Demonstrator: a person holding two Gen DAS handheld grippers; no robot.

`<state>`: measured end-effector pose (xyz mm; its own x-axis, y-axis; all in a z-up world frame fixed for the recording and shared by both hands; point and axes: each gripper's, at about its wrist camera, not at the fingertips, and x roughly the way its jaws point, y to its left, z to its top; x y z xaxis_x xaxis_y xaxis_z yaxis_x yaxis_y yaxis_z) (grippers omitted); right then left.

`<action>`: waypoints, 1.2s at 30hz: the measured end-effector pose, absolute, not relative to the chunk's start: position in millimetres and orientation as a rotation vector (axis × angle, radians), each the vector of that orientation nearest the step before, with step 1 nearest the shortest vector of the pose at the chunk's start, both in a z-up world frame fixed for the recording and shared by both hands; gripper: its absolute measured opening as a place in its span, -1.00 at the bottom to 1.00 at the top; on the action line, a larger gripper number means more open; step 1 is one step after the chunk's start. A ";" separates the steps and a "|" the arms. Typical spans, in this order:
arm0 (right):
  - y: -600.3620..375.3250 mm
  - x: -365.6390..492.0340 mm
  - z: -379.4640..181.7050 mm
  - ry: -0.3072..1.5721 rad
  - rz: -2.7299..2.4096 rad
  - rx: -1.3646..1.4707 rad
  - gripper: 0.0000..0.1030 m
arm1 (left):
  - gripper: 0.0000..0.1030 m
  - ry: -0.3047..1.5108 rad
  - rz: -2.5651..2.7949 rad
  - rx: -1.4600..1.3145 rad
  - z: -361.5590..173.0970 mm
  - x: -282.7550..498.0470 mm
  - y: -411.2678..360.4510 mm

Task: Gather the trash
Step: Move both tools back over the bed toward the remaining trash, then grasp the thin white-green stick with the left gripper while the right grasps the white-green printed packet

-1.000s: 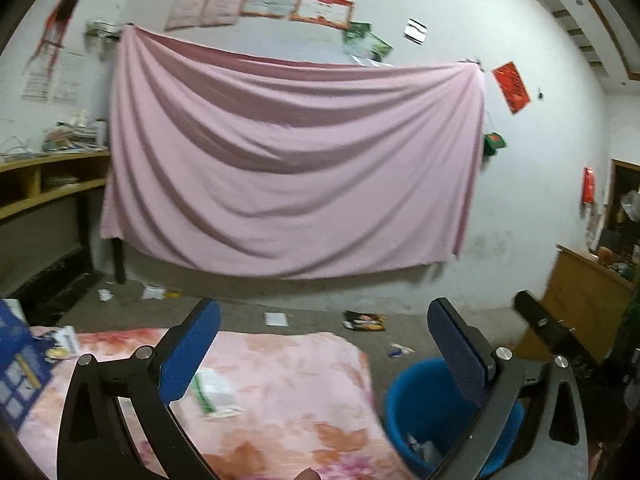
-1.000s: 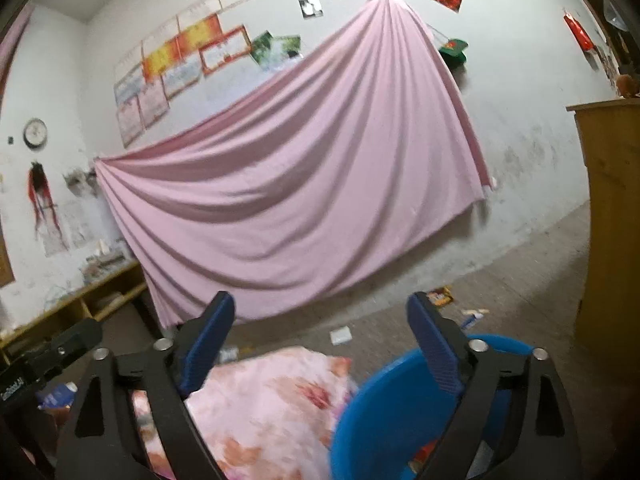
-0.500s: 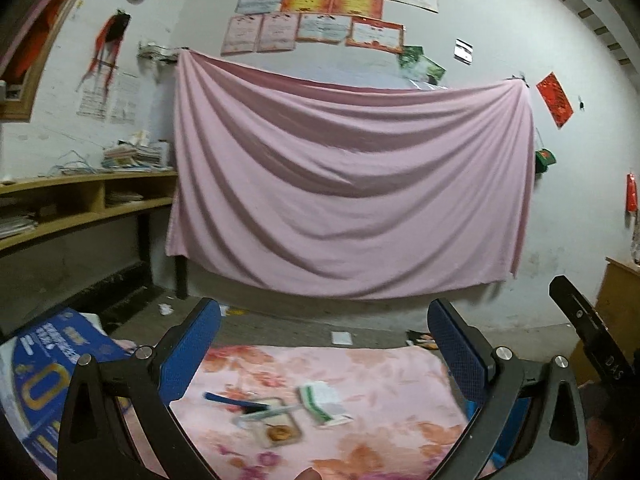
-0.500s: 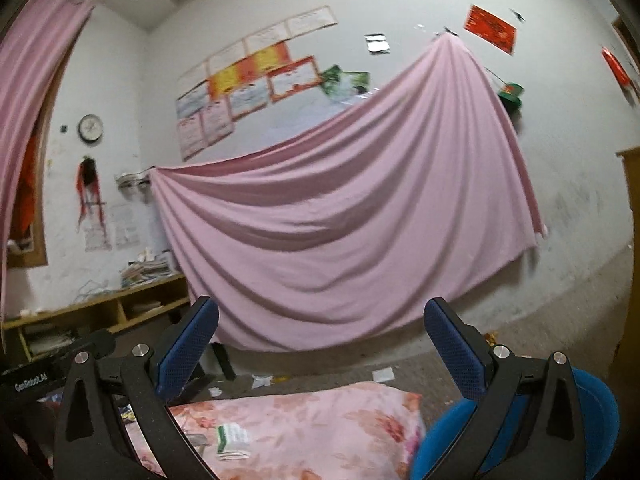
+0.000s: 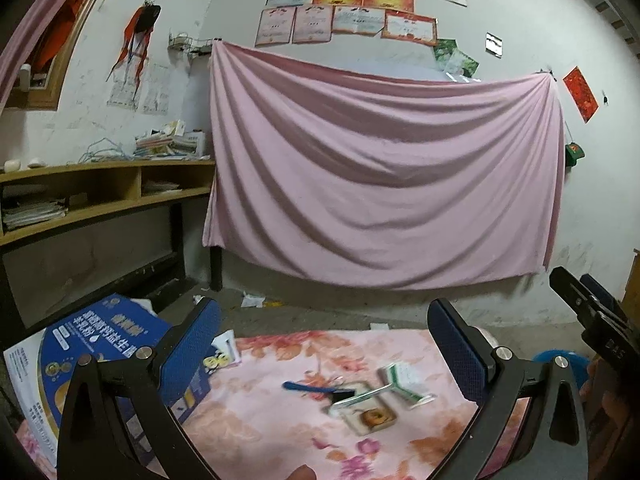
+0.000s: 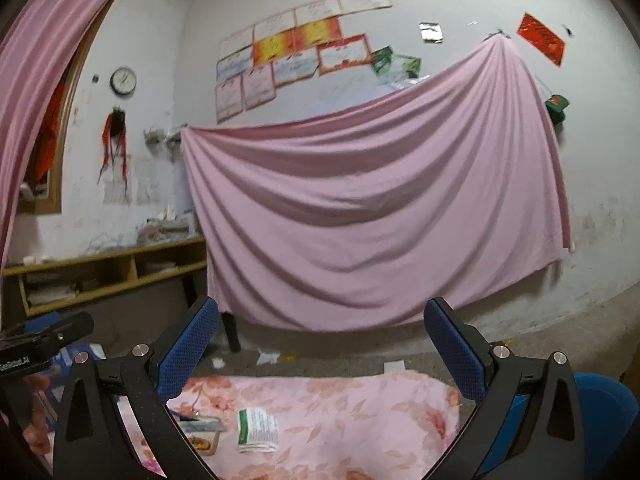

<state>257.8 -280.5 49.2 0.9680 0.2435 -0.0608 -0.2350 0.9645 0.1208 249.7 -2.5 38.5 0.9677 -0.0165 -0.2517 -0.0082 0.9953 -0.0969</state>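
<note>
Three pieces of trash are seen on the floral cloth (image 5: 280,408): a blue stick (image 5: 308,387), a snack packet (image 5: 370,418), a green-white wrapper (image 6: 257,429). Both the left gripper (image 5: 324,356) and the right gripper (image 6: 320,354) are held spread, empty.

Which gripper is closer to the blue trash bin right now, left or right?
Right, likely. The blue bin sits just beside and below the right gripper, at its right finger. From the left gripper, which hovers over the trash on the floral cloth, the bin lies farther off to its right.

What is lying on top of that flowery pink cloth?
On the flowered cloth lie a green-and-white packet, a clear snack wrapper and a dark blue strip. A blue printed box overlaps its left edge. What the cloth covers is hidden.
</note>
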 end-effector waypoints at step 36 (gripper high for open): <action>-208.5 365.0 -41.3 0.795 0.519 -0.129 0.07 | -0.05 0.778 -0.340 0.216 -68.4 353.9 -35.7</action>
<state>365.0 -208.5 -41.3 0.5829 0.3955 -0.7098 -0.4903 0.8678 0.0809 353.9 -35.7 -68.4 0.6619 -0.2191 -0.7169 0.3766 0.9241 0.0652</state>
